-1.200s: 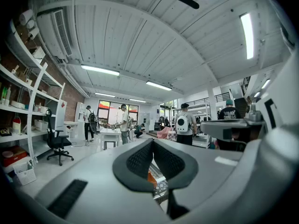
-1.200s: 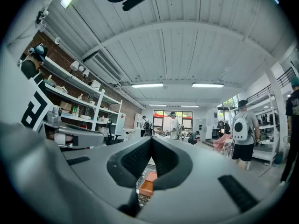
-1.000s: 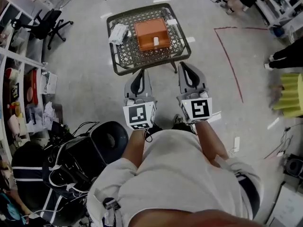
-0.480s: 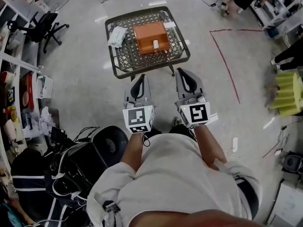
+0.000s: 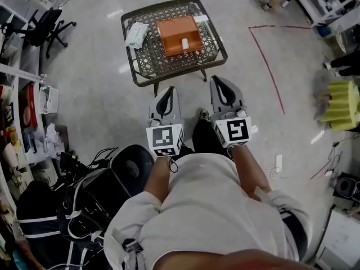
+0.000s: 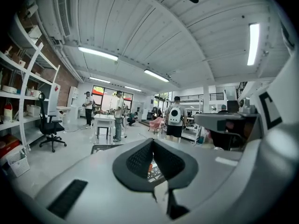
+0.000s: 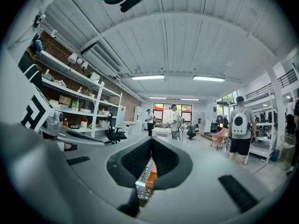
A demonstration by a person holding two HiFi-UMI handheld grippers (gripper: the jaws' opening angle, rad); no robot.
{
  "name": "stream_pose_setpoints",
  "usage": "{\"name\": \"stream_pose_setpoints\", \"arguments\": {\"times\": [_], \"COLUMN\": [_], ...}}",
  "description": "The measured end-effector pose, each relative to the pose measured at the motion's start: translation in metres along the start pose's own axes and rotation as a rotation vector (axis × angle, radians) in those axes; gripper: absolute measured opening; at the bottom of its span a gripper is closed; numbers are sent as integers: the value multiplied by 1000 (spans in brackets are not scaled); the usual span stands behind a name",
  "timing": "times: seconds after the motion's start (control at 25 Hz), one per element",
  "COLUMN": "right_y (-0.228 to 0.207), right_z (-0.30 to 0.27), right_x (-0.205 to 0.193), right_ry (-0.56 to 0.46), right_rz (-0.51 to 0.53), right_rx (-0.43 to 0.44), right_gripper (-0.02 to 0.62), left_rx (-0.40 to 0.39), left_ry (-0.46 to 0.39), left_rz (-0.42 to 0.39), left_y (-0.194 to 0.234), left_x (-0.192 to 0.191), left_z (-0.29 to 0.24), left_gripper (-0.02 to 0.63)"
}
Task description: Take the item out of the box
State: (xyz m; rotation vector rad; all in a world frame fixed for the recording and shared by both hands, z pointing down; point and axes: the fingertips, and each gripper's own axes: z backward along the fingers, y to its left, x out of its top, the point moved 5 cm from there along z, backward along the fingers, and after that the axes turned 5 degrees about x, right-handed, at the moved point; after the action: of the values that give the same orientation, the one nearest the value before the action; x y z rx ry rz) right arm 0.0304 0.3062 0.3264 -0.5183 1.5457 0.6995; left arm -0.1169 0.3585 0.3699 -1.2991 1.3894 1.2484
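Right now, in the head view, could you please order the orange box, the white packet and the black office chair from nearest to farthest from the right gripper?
1. Orange box, middle of the table, ahead of the right gripper.
2. White packet, on the table's left part.
3. Black office chair, far left.

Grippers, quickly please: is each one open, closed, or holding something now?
Left gripper: closed, holding nothing.
Right gripper: closed, holding nothing.
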Motion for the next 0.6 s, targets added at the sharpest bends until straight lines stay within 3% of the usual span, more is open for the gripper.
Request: {"name": "stream_pose_setpoints", "arguments": {"times": [0.28, 0.6], "right_y": [-38, -107], "right_z": [-73, -115], "right_x": [4, -17], "right_ry": [-10, -26], "right_rz": [-26, -97], "right_rx": [73, 106], "right_gripper": [5, 5], "left_rx": [48, 73], "left_ry": [36, 78], "left_rz": [11, -16], "left_y": [23, 9], "left_x": [20, 16], "left_z": [-66, -137], "left_gripper": [9, 9]}}
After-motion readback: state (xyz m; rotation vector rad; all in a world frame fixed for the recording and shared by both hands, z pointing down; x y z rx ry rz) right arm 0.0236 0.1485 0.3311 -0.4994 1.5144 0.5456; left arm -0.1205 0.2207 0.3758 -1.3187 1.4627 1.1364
